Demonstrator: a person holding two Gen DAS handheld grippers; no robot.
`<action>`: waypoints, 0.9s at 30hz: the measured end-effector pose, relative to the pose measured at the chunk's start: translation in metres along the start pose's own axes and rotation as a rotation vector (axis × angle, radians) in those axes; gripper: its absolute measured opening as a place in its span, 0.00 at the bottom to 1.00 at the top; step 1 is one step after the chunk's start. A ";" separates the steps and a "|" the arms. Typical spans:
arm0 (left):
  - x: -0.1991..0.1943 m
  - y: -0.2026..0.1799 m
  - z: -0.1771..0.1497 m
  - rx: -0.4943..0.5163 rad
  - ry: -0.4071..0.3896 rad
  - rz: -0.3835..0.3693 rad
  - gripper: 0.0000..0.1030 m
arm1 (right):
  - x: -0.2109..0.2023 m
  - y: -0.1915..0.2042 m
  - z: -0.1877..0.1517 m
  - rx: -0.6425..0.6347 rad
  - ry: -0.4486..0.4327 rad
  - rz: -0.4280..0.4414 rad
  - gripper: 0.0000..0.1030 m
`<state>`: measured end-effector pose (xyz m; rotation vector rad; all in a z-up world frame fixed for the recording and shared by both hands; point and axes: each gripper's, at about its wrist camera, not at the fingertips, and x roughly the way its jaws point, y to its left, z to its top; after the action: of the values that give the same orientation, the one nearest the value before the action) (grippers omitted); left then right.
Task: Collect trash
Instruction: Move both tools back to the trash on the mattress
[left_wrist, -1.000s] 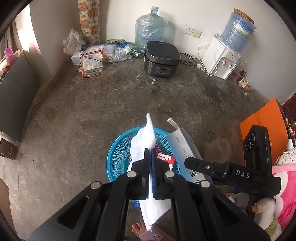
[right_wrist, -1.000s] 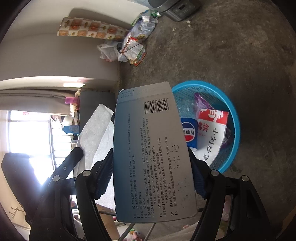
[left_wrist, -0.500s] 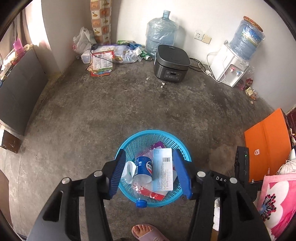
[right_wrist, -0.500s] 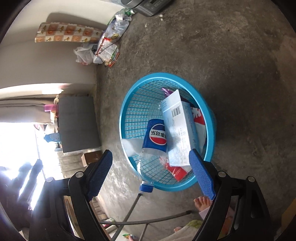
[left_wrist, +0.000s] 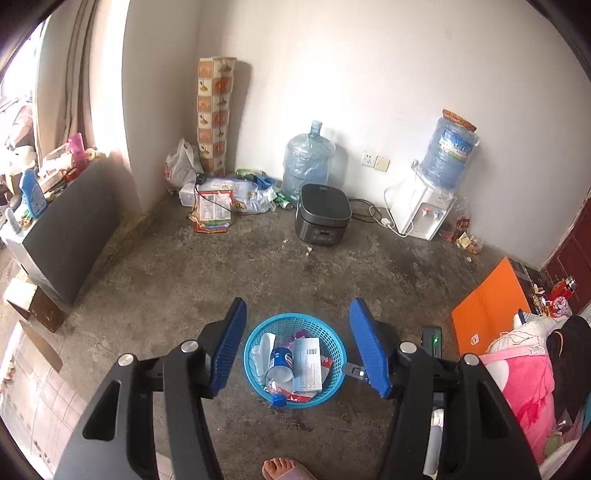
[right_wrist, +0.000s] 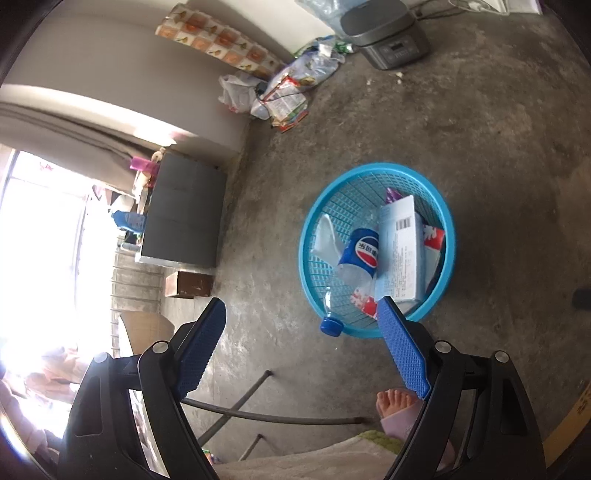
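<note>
Below me lies a stained concrete floor (left_wrist: 229, 280). Ahead a white wall (left_wrist: 369, 74) meets it, with a water dispenser (left_wrist: 424, 210), a dark cooker (left_wrist: 322, 214) and a water jug (left_wrist: 306, 162) along its foot. To my left a dark cabinet (left_wrist: 70, 221) stands by a curtain (left_wrist: 62, 85), where a bright window (right_wrist: 40, 229) glares.

You are getting daylight streaming in from the blown-out bright window (right_wrist: 40, 236), which is washing the right wrist view's left side into white glare. The grey concrete floor (left_wrist: 295, 277) is staying evenly lit and sharp. Fisheye bending is curving the white plastered wall (left_wrist: 369, 74), and dark vignetting is rounding every corner.
</note>
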<state>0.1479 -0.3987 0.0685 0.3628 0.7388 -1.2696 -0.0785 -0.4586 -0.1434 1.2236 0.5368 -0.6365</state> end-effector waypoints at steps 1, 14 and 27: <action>-0.021 0.001 -0.005 -0.004 -0.031 0.014 0.60 | -0.007 0.014 -0.002 -0.049 -0.012 0.004 0.78; -0.216 0.047 -0.114 -0.270 -0.299 0.252 0.80 | -0.080 0.152 -0.068 -0.605 -0.233 0.009 0.93; -0.332 0.069 -0.218 -0.409 -0.411 0.548 0.80 | -0.117 0.208 -0.127 -0.845 -0.265 0.148 0.93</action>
<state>0.1116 -0.0012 0.1260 -0.0391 0.4807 -0.6220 -0.0211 -0.2740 0.0458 0.3689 0.4164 -0.3664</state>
